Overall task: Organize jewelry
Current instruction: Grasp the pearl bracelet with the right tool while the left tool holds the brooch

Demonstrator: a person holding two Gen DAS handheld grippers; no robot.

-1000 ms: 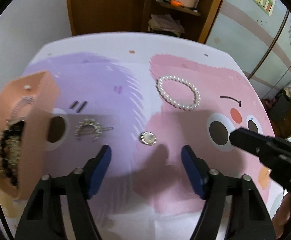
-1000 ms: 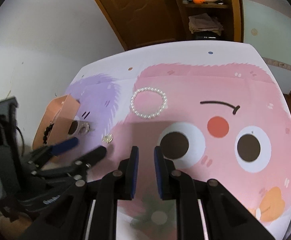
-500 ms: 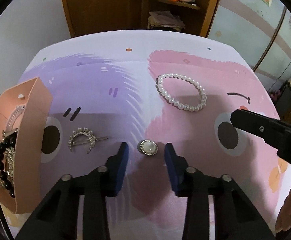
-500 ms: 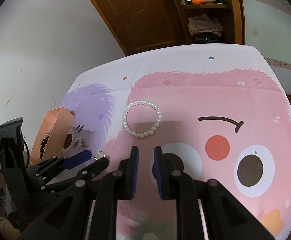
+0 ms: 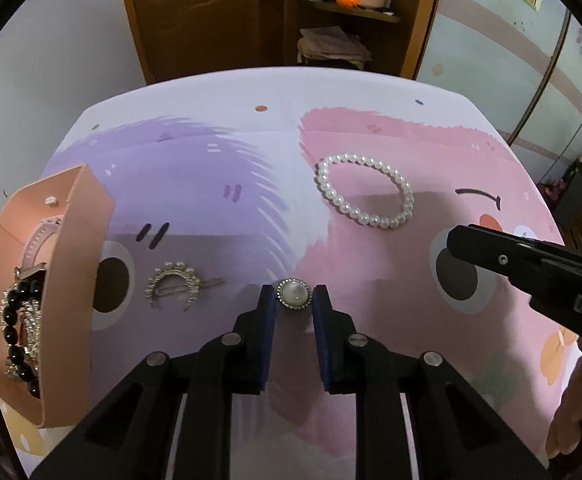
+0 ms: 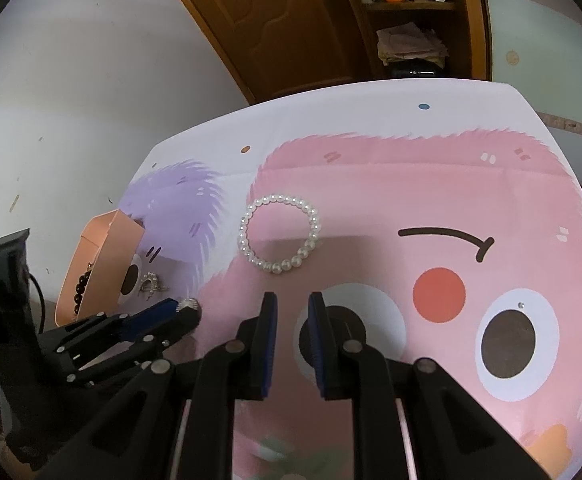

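The brooch point(image 5: 293, 295), a round pearl-coloured stone ringed with small sparkling stones, lies on the cartoon-printed table cover point(image 5: 211, 208) between the blue pads of the left gripper point(image 5: 293, 300). Its jaws have just been closing in on the piece, and both pads now sit against its rim, so the brooch is pinched while it rests on the cover. In the left wrist view it sits at about six o'clock from the picture's middle, right at the fingertips.

At nine o'clock from the brooch lies a crescent hair clip point(image 5: 173, 289) set with small pearls and stones, flat on the purple part of the print. Further out at nine o'clock stands a pink jewelry box point(image 5: 79, 264), open on the near side, with a black bead bracelet point(image 5: 17, 332), a sparkling chain and a pink watch strap point(image 5: 37, 242) inside. At one o'clock from the brooch, well apart from it, a pearl bracelet point(image 5: 365, 190) lies as an open loop on the pink part.

The right gripper point(image 6: 293, 305) hovers above the white-and-brown printed eye, its jaws drawn near to each other with a narrow gap and nothing between them. In its own view the pearl bracelet lies at twelve o'clock beyond its tips, and the left gripper with the brooch shows at nine o'clock.
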